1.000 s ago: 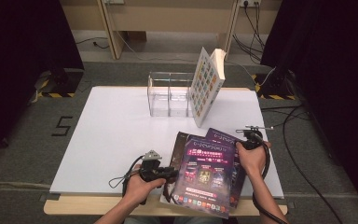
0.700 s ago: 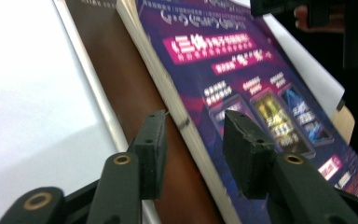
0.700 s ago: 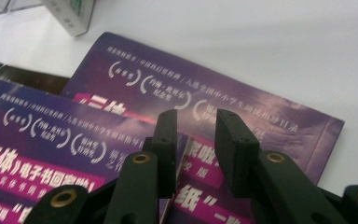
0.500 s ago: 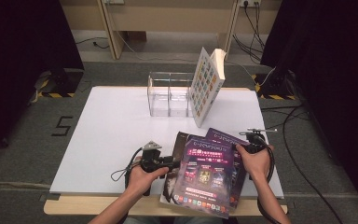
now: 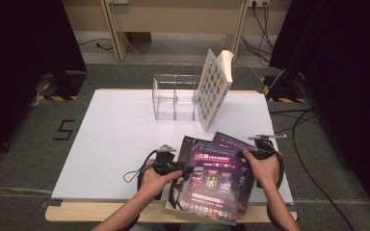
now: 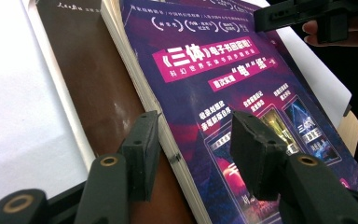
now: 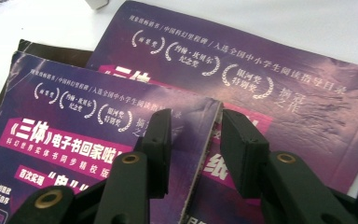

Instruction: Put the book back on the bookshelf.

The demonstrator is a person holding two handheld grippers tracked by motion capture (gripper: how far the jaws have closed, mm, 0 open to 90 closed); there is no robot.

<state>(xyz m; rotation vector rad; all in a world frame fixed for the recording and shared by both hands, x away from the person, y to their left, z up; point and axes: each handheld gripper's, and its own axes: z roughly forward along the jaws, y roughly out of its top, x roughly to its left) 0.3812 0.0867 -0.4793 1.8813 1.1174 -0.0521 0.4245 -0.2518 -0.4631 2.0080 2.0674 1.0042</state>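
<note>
A purple paperback (image 5: 212,183) tops a small stack at the table's front right. It lies on a brown book (image 6: 88,84) and a second purple book (image 7: 261,84). My left gripper (image 5: 185,169) is at the top book's left edge. Its jaws have just been opening and stand open astride that edge (image 6: 168,140), with the pads clear of it. My right gripper (image 5: 245,155) is at the book's far right corner. Its jaws have also just been opening and straddle the thin cover edge (image 7: 209,140) without pressing on it.
A clear two-bay organizer (image 5: 173,96) stands at the back of the white board (image 5: 115,134). A book with a colourful grid cover (image 5: 212,91) leans upright against its right side. The stack overhangs the wooden front edge (image 5: 101,211). Cables trail from both grippers.
My left hand has shifted a little away from the table's front edge. The right hand and the purple stack sit about where they were.
</note>
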